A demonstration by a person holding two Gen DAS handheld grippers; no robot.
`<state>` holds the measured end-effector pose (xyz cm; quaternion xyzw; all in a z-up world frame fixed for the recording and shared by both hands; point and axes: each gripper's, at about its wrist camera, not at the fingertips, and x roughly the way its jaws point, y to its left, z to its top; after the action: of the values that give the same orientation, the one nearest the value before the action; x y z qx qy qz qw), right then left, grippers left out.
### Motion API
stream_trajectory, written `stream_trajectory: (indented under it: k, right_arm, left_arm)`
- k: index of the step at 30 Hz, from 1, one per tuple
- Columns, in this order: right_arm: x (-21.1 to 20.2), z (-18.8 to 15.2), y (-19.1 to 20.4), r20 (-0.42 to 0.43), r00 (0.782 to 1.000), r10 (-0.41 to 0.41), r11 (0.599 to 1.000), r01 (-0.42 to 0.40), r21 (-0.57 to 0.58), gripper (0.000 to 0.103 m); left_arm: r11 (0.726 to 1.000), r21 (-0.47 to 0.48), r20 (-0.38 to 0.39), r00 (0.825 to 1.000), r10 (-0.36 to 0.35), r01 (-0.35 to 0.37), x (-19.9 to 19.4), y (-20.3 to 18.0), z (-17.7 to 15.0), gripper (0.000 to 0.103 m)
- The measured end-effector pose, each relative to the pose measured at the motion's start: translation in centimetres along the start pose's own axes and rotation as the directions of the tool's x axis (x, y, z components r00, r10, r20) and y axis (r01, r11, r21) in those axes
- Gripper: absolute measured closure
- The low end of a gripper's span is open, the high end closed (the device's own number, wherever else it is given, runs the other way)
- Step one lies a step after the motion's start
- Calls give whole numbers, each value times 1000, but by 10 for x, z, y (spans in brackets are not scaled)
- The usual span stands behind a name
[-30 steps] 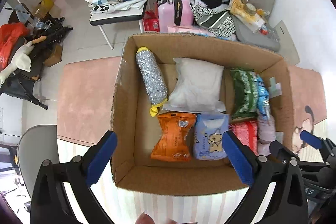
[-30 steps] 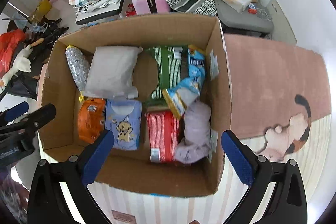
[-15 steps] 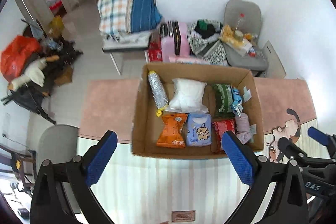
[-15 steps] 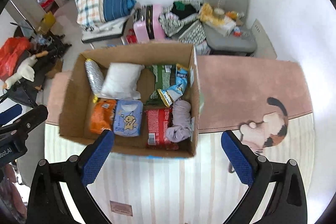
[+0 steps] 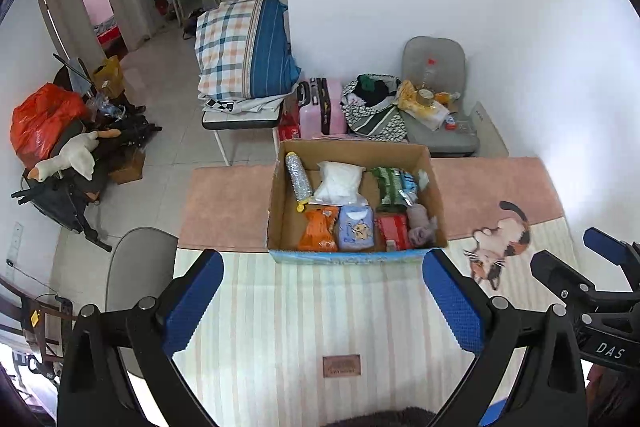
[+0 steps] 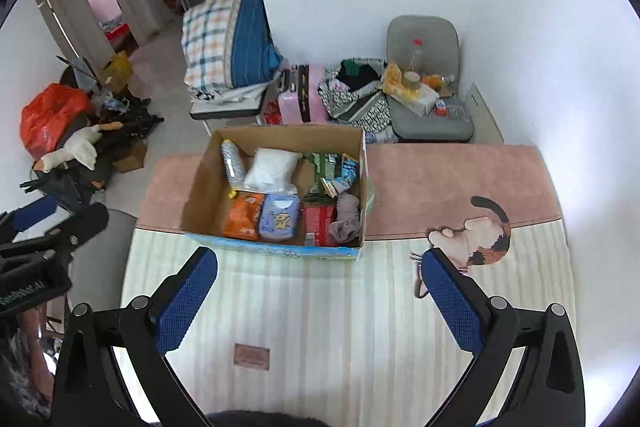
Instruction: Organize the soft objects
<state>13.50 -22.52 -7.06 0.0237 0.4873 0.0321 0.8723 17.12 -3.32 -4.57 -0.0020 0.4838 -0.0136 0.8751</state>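
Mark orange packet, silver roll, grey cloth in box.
orange packet [image 5: 318, 229], left wrist view, middle of its front.
silver roll [image 5: 299, 177], left wrist view, mid-length.
grey cloth [image 6: 347, 217], right wrist view, bunched centre.

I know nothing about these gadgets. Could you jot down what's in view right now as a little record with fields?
Container: open brown cardboard box on a striped mat with a cartoon cat
Back row: silver glittery roll, white plastic pouch, green packet
Front row: orange snack bag, pale blue tissue pack, red packet, mauve cloth bundle
Left gripper: open, empty, well short of the box
Right gripper: open, empty
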Motion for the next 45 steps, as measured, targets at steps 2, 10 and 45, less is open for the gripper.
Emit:
stream_trajectory:
  k: [2, 10, 45]
  right_arm:
    - [-21, -5, 4, 22, 1000, 9, 1000, -9, -7, 0]
    - [-83, -21, 7, 91, 996, 11, 1000, -10, -14, 0]
    - [-107, -1, 11, 147, 986, -84, 996, 87, -15, 0]
  left_arm:
    - [1000, -7, 7, 1000, -14, 14, -15, 0, -3, 1]
    - [999, -34, 69, 998, -2, 4, -57, 0, -15, 1]
    - [998, -48, 125, 991, 51, -46, -67, 0, -14, 1]
